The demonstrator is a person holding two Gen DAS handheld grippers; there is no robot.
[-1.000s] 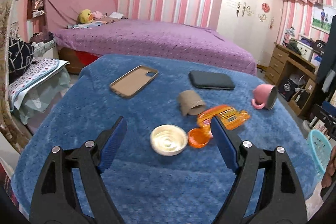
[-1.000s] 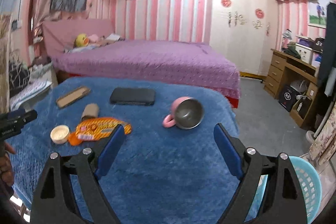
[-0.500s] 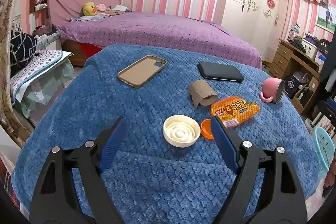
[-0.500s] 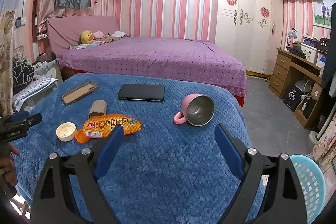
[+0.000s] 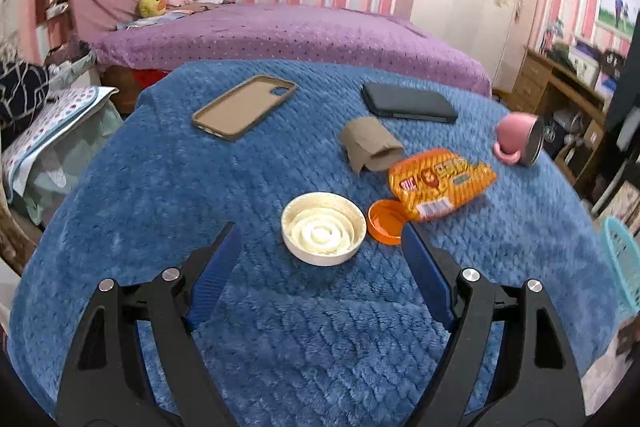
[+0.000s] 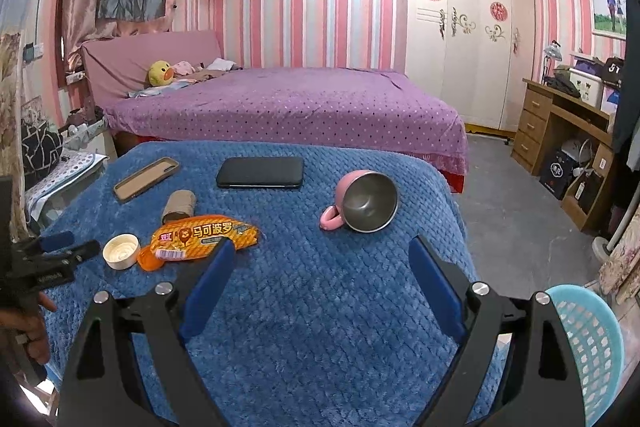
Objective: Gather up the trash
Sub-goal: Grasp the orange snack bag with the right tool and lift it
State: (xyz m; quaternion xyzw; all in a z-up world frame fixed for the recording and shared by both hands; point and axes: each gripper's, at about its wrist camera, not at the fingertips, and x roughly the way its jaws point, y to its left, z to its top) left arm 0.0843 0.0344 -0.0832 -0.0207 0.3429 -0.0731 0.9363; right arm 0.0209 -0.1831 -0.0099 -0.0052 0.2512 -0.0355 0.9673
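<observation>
1. Plainly, the left gripper (image 5: 320, 247) stands wide open over the near part of the blue blanket-covered table (image 5: 160, 187), tilted downward; its blue pads (image 5: 214, 277) grip nothing and touch nothing.
2. Just ahead of its fingertips, between their lines, lies the white lid (image 5: 323, 233), hollow side up, with the orange cap (image 5: 385, 221) touching it on the right.
3. Beyond these, the orange snack wrapper (image 5: 440, 183) overlaps the cap's far edge, and the cardboard tube (image 5: 370, 145) lies beside it toward the table's middle.
4. Toward the far edge lie a tan phone case (image 5: 244, 106) on the left and a black phone (image 5: 408, 103) on the right; a pink mug (image 5: 518, 145) lies on its side near the right edge.
5. In the right wrist view, a hand (image 6: 30, 331) at the left margin holds the left gripper's handle.
6. Likewise, the right gripper (image 6: 320, 259) is spread wide and empty, angled down over the table's near right part, well apart from the trash.
7. Off the table's near right corner stands a light blue basket (image 6: 592, 343).
</observation>
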